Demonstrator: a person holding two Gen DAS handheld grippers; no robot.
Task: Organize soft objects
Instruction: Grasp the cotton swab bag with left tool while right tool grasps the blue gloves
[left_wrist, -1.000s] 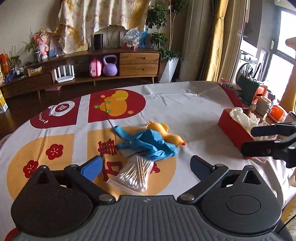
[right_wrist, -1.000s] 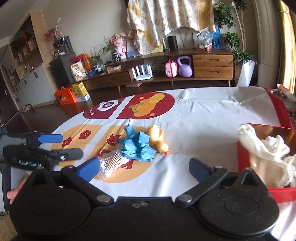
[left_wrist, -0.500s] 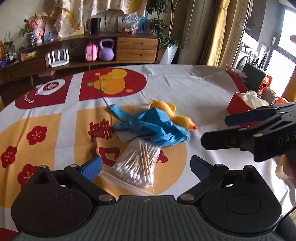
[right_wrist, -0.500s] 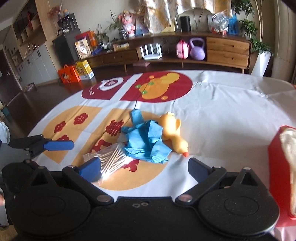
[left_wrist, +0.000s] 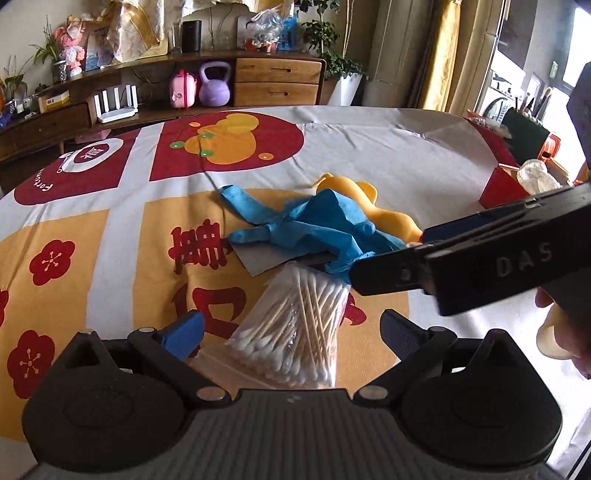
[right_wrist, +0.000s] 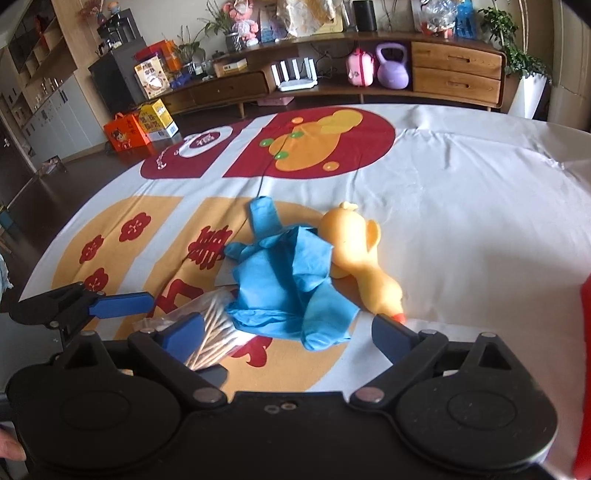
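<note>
A pile lies mid-table on the printed cloth: crumpled blue gloves (left_wrist: 314, 229) (right_wrist: 288, 280), a yellow rubber duck (left_wrist: 384, 214) (right_wrist: 358, 251) beside and partly under them, and a clear bag of cotton swabs (left_wrist: 295, 328) (right_wrist: 210, 332). My left gripper (left_wrist: 291, 332) is open, low over the swab bag, which lies between its fingers. My right gripper (right_wrist: 286, 330) (left_wrist: 389, 253) hangs over the gloves' near edge. Its jaws are closing, wide apart, with the pads not touching the glove between them. One blue finger (right_wrist: 122, 302) of the left gripper shows at the left.
A red box (left_wrist: 498, 184) holding white cloth stands at the table's right edge, and its wall (right_wrist: 583, 369) shows close at the right. A grey card (left_wrist: 258, 260) lies under the gloves. A low wooden sideboard (right_wrist: 454, 70) runs along the far wall.
Both grippers have come down and closed in on the pile. The right one swung left, away from the red box, and now reaches in over the gloves beside the left one.
</note>
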